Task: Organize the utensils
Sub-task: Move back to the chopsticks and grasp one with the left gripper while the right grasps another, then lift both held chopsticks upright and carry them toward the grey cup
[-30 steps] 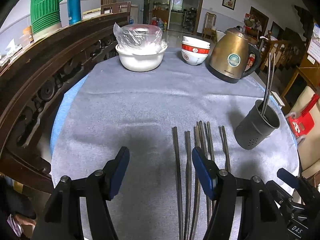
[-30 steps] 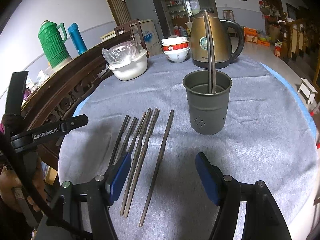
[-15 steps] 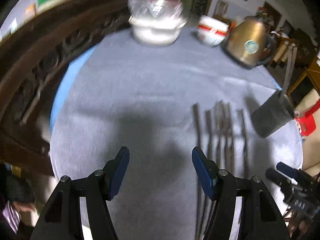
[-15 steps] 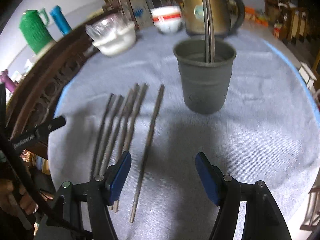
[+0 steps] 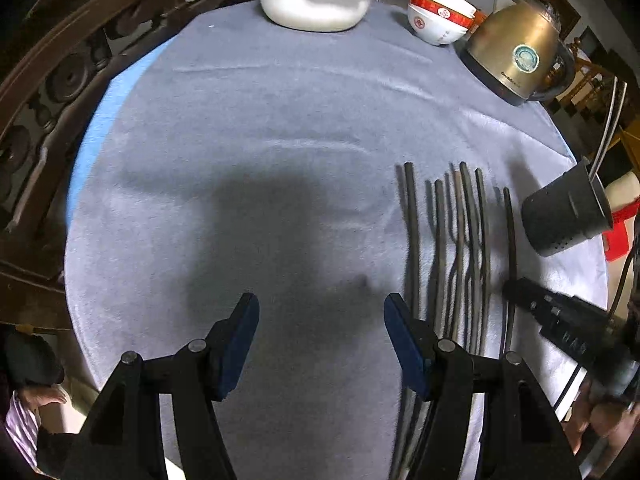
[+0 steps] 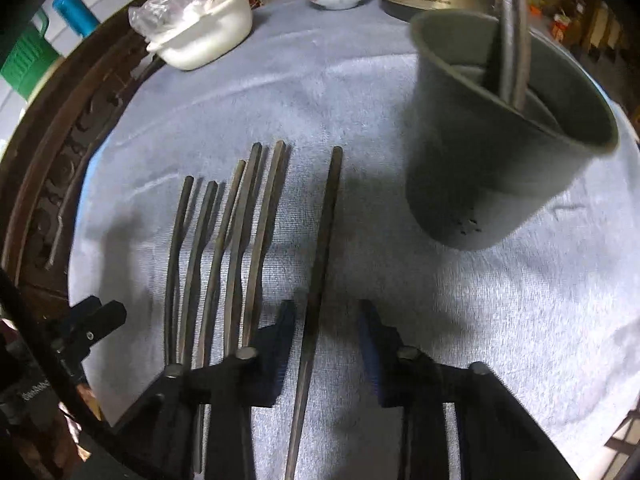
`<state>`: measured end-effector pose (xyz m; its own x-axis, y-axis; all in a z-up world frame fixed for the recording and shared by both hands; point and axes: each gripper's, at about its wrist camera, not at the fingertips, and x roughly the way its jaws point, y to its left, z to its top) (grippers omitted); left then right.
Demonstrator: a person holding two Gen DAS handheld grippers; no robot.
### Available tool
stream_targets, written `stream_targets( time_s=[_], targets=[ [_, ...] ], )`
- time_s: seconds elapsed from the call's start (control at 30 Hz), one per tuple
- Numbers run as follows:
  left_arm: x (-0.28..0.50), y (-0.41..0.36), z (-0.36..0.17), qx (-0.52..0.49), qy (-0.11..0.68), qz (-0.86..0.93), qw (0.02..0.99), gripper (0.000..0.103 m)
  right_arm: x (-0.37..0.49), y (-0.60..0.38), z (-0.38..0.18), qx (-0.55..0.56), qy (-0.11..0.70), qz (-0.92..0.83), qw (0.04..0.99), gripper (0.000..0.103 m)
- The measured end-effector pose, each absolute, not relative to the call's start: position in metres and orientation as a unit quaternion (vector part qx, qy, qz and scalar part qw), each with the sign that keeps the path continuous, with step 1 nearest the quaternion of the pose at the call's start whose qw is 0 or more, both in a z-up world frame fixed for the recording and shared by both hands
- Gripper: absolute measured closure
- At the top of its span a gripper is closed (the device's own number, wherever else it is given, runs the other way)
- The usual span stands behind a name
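Several dark chopsticks (image 6: 236,240) lie side by side on the grey tablecloth (image 6: 400,280). One lone chopstick (image 6: 324,232) lies to their right. My right gripper (image 6: 326,312) straddles the lone chopstick low over the cloth, and its jaws are closing. A gap still shows between the right pad and the stick. The grey holder cup (image 6: 480,168) stands to the right with two chopsticks (image 6: 512,40) in it. My left gripper (image 5: 320,308) hangs open over bare cloth, left of the chopsticks (image 5: 460,240), with nothing between its fingers. The right gripper's body (image 5: 560,316) shows at the right of the left wrist view.
At the table's far side stand a white bowl under plastic wrap (image 5: 316,4), stacked red-and-white bowls (image 5: 440,20) and a brass kettle (image 5: 516,60). A carved wooden chair back (image 5: 60,80) curves along the left edge. Green (image 6: 24,60) and blue (image 6: 74,10) flasks stand behind it.
Both grippers have dropped toward the cloth and tipped downward. The right one has come over the lone chopstick and its jaws have narrowed around it. The left jaws kept their width.
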<state>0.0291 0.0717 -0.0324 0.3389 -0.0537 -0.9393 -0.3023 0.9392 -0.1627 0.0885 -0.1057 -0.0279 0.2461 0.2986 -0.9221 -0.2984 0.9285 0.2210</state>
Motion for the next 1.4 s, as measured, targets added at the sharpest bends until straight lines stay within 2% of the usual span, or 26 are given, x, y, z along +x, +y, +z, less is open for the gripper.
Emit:
stream_targets(
  time_s=[0.03,0.07,0.33,0.57,0.63,0.7,0.77,1.27,1.4],
  targets=[
    [0.034,0.069,-0.032,-0.157,0.570,0.073,0.803,0.037,0.089,-0.103,-0.028,-0.009,0.587,0.193,0.786,0.091],
    [0.039,0.065,-0.031,-0.154,0.571,0.070,0.804,0.037,0.088,-0.102,-0.029,-0.021,0.591,0.198,0.782,0.094],
    [0.075,0.046,-0.045,-0.142,0.610,0.061,0.778,0.037,0.084,-0.111,-0.031,-0.054,0.602,0.223,0.765,0.095],
    [0.093,0.041,-0.050,-0.129,0.641,0.054,0.755,0.053,0.091,-0.108,-0.032,-0.084,0.626,0.247,0.735,0.093],
    [0.099,0.040,-0.050,-0.122,0.648,0.052,0.750,0.062,0.096,-0.103,-0.033,-0.089,0.632,0.250,0.728,0.093],
    [0.108,0.040,-0.051,-0.117,0.657,0.047,0.743,0.088,0.100,-0.101,-0.033,-0.091,0.637,0.251,0.723,0.093],
    [0.113,0.043,-0.053,-0.124,0.669,0.033,0.733,0.094,0.106,-0.099,-0.034,-0.091,0.643,0.250,0.718,0.093],
    [0.111,0.037,-0.057,-0.068,0.686,0.000,0.724,0.093,0.133,-0.073,-0.031,-0.094,0.652,0.214,0.722,0.092],
    [0.110,0.039,-0.057,-0.078,0.680,-0.007,0.729,0.096,0.133,-0.078,-0.029,-0.099,0.645,0.218,0.726,0.097]
  ],
)
